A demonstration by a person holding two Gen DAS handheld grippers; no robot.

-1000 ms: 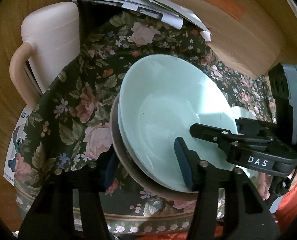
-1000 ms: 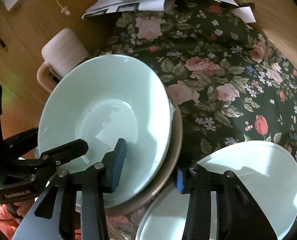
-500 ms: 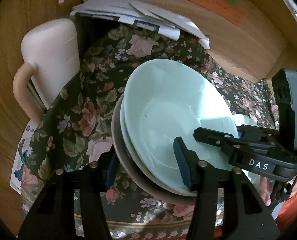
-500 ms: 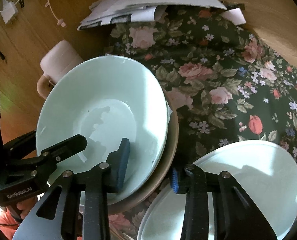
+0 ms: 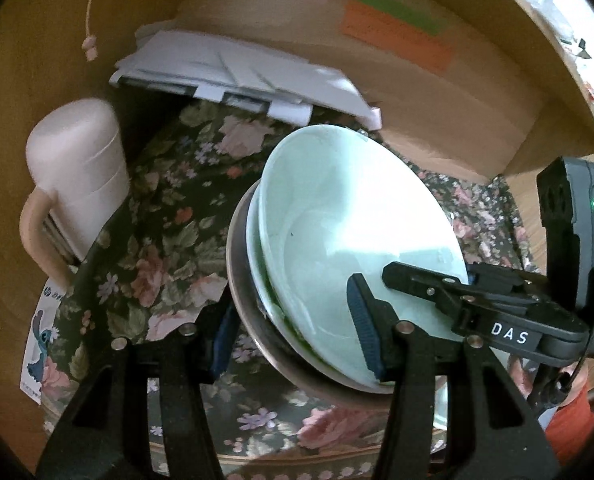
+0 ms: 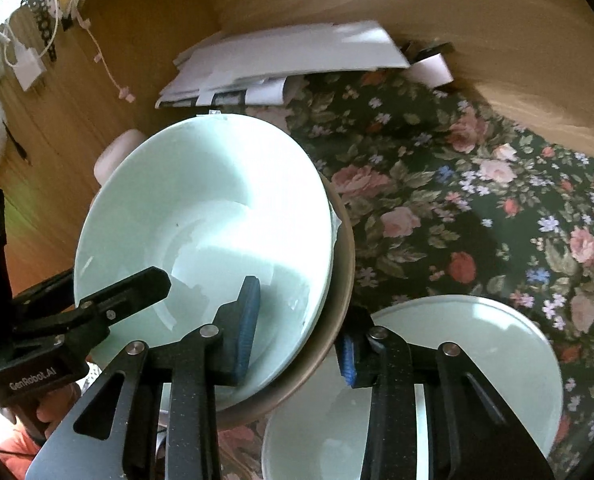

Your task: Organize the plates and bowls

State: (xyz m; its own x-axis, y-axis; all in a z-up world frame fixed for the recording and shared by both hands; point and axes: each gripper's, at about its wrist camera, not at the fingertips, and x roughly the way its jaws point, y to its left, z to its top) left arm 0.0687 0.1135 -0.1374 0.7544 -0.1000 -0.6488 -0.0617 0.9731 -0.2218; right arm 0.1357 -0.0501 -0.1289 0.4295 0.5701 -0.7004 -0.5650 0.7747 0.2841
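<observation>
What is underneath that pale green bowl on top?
Under the pale green bowl another pale green rim shows, then a wider brown dish. Their insides are covered, so their contents stay hidden.

A dark floral cloth [image 6: 437,208] covers the desk. Behind it rises a curved wooden panel [image 5: 437,92] bearing orange and green notes [image 5: 397,32]. Sunlight falls brightly from the right; wood flooring [image 6: 29,152] lies left.
</observation>
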